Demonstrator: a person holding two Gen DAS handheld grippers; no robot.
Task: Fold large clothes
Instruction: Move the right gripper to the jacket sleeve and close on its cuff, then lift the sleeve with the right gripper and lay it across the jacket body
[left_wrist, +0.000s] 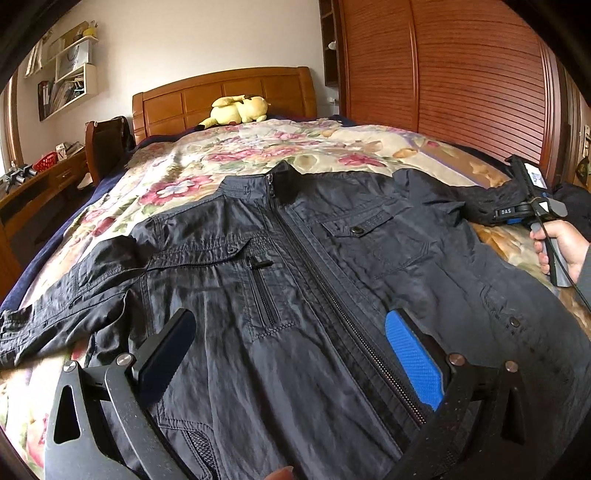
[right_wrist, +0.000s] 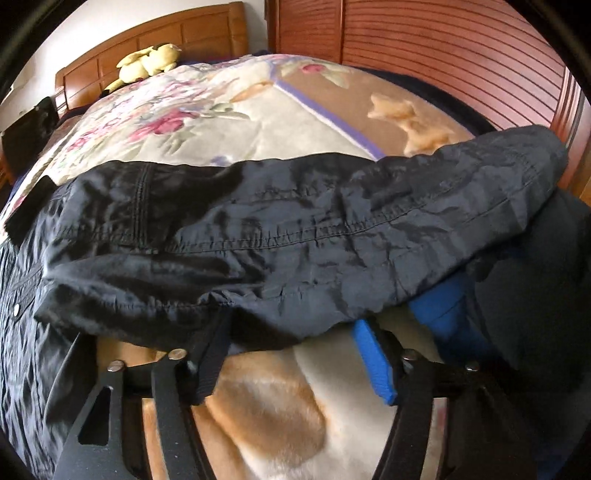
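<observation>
A dark navy zip jacket lies front up on the floral bedspread, collar toward the headboard. My left gripper is open and hovers low over the jacket's lower front, jaws either side of the zipper. The right gripper is at the jacket's right sleeve, at the bed's right edge. In the right wrist view that sleeve drapes across the right gripper's fingertips and hides them; the jaws stand apart. The left sleeve lies stretched out to the left.
A yellow plush toy lies by the wooden headboard. A louvred wooden wardrobe stands close along the bed's right side. A desk with clutter and wall shelves are at the left.
</observation>
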